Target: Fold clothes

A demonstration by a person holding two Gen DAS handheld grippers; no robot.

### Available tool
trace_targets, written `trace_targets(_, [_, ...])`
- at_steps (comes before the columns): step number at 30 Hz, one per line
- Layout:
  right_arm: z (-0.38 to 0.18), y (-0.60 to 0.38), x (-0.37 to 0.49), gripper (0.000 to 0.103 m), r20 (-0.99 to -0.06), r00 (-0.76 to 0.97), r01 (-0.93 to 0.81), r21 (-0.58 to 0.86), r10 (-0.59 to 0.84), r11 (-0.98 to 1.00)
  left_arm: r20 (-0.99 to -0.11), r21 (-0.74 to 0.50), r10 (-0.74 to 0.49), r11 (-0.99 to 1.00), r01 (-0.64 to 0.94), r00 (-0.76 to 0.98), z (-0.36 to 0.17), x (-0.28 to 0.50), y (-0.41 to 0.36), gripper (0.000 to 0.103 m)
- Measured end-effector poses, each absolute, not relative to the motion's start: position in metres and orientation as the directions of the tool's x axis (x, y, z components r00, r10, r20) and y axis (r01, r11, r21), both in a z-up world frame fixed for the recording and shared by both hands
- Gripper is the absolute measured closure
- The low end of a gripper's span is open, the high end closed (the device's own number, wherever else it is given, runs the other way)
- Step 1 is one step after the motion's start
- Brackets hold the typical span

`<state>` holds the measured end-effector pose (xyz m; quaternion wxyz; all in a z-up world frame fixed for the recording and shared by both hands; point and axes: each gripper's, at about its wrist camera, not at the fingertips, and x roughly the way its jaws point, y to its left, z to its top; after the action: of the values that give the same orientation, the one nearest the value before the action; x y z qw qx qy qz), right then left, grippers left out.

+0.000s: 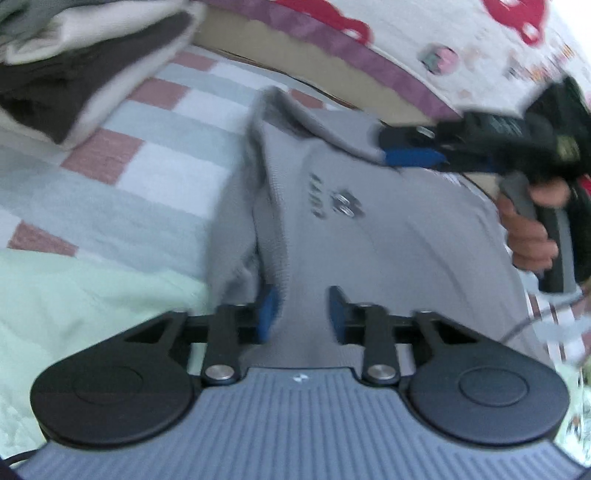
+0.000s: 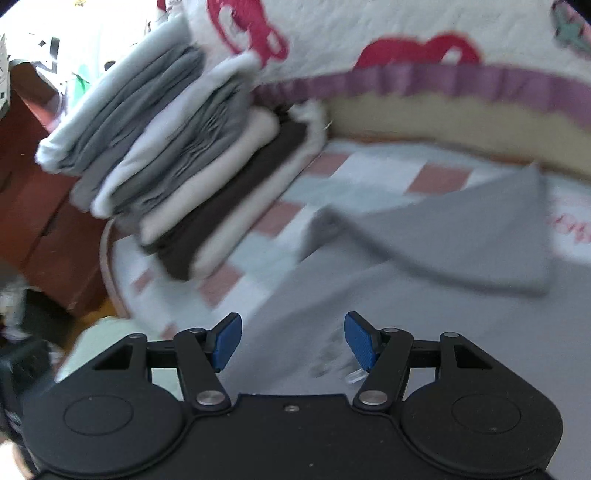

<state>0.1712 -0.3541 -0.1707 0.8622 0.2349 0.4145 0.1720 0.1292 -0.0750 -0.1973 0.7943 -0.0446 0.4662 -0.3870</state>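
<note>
No legible text, number or brand in either view.

- Grey garment [image 1: 369, 221]: dark printed mark on the chest, short rows beside a small emblem; too blurred to read.
- Left gripper body [image 1: 299, 378]: small white logo mark on the ribbed grey housing; no letters made out.
- Right gripper housing [image 1: 502, 127]: pale label lines on black; unreadable.
- White quilt [image 2: 369, 26]: red and pink printed figures, pictures rather than words.
- Pink marking at the right edge of the bedding [image 2: 569, 225]: smeared, cannot tell.
</note>
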Motion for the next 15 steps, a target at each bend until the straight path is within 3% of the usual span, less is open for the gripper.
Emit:
trace_targets(4, [-0.179, -0.326, 0.164, 0.037, -0.649, 0.519, -0.122, 0.589, 0.557, 0.799, -0.68, -0.466, -0.686, 0.678, 0.569, 0.261, -0.201, 0.113, -0.084, 0.087])
trace_targets(9, [-0.19, -0.291, 0.153, 0.037, -0.721, 0.506, -0.178, 0.45, 0.474, 0.875, -0.706, -0.427, -0.664, 0.675, 0.602, 0.245, -0.208, 0.095, -0.101, 0.087])
trace_targets(10, [-0.194, -0.284, 0.153, 0.054, -0.741, 0.502, -0.204, 0.399, 0.446, 0.894, -0.71, -0.411, -0.659, 0.675, 0.613, 0.249, -0.206, 0.092, -0.102, 0.087])
trace_targets(12, [-0.2, -0.273, 0.151, 0.099, -0.78, 0.495, -0.26, 0.288, 0.383, 0.922, -0.711, -0.38, -0.651, 0.675, 0.632, 0.267, -0.199, 0.087, -0.099, 0.087])
trace_targets(15, [-0.198, -0.283, 0.148, 0.102, -0.778, 0.528, -0.213, 0.268, 0.341, 0.94, -0.699, -0.357, -0.65, 0.678, 0.642, 0.298, -0.184, 0.082, -0.084, 0.087])
